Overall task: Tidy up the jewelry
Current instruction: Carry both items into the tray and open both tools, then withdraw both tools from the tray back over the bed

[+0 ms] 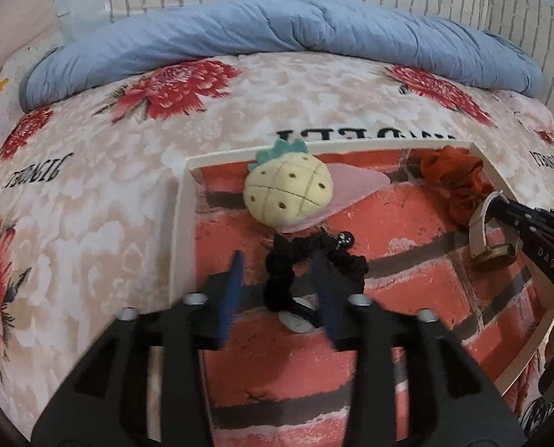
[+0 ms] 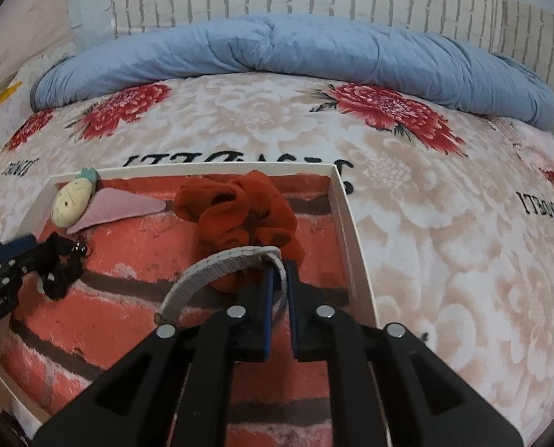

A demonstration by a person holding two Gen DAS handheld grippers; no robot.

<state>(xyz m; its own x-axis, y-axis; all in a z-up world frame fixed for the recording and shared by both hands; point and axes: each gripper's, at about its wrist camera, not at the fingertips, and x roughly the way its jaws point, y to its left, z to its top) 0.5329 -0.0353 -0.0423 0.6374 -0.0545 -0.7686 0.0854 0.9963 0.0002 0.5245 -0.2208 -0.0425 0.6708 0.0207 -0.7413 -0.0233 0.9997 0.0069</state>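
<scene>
A white-rimmed tray (image 1: 182, 223) with a red brick-print floor lies on the bed. My left gripper (image 1: 277, 257) stands open over it. A black scrunchie (image 1: 303, 264) with a small bead lies between its blue pads, against the right one and clear of the left. My right gripper (image 2: 280, 272) is shut on the pale strap of a wristwatch (image 2: 210, 268), whose gold face (image 1: 495, 257) hangs just above the tray floor. A plush pineapple hair clip (image 1: 288, 193) rests at the tray's far left, and a rust-red scrunchie (image 2: 239, 212) at its far right.
The tray sits on a floral blanket (image 1: 109, 186) with red flowers and black lettering. A rolled blue quilt (image 1: 277, 26) lies along the far side against a white brick wall. A translucent container (image 1: 79, 0) stands at the back left.
</scene>
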